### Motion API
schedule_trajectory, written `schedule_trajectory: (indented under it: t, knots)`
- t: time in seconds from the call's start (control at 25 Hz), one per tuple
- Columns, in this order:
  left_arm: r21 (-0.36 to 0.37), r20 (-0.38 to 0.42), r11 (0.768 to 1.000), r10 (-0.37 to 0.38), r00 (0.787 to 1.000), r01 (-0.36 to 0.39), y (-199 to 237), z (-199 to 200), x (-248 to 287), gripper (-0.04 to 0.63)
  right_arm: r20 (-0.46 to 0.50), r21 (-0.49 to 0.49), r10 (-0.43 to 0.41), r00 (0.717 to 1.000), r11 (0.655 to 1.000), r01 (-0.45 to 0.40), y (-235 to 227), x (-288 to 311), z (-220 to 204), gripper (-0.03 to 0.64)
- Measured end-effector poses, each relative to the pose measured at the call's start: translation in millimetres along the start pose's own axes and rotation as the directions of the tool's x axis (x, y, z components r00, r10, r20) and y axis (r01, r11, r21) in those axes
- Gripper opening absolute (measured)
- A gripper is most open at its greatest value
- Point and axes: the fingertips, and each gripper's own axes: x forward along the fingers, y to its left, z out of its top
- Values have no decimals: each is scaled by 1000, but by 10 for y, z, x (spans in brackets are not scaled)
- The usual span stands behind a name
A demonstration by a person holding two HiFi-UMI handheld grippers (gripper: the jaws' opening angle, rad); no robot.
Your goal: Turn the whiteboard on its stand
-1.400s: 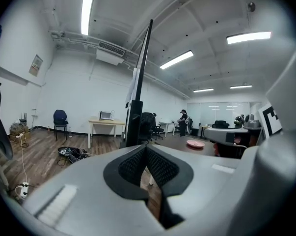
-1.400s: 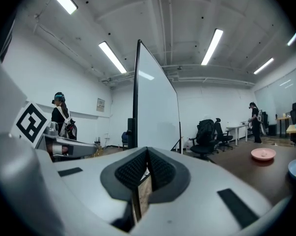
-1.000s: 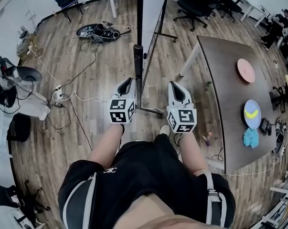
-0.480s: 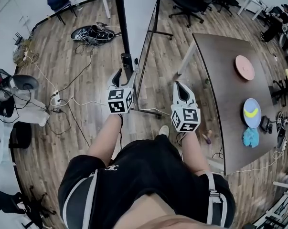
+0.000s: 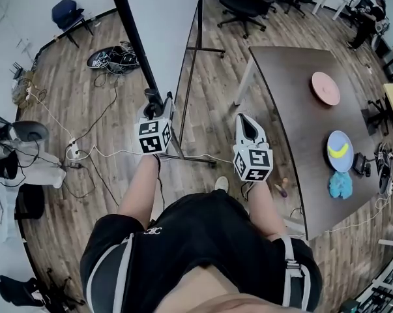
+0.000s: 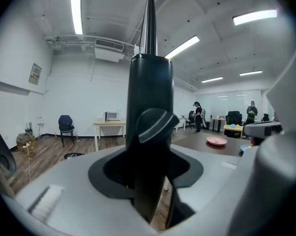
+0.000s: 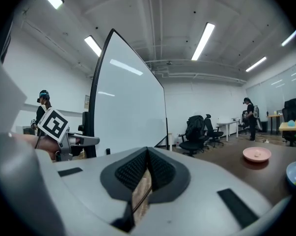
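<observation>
Looking down, the head view has the whiteboard [image 5: 165, 25] upright, the left gripper [image 5: 158, 104] at its black post [image 5: 134, 41], and the right gripper [image 5: 246, 124] apart from it. Left gripper view: the jaws, having just been closing, pinch the post. Right gripper view: the jaws are pressed together and empty, with the whiteboard ahead to the left.

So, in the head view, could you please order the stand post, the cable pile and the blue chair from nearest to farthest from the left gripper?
1. The stand post: between the jaws of the left gripper, which have just been closing on it.
2. The cable pile: on the floor, up and left of the gripper.
3. The blue chair: by the wall, farther up-left.
</observation>
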Motion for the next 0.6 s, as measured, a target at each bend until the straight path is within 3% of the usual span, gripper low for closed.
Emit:
schedule_trajectory:
  t: [0.6]
  knots:
    - [14, 39, 1000, -16, 999, 15, -165, -70, -305, 181, -7, -3, 7, 1000, 1000, -7, 41, -143, -69, 8]
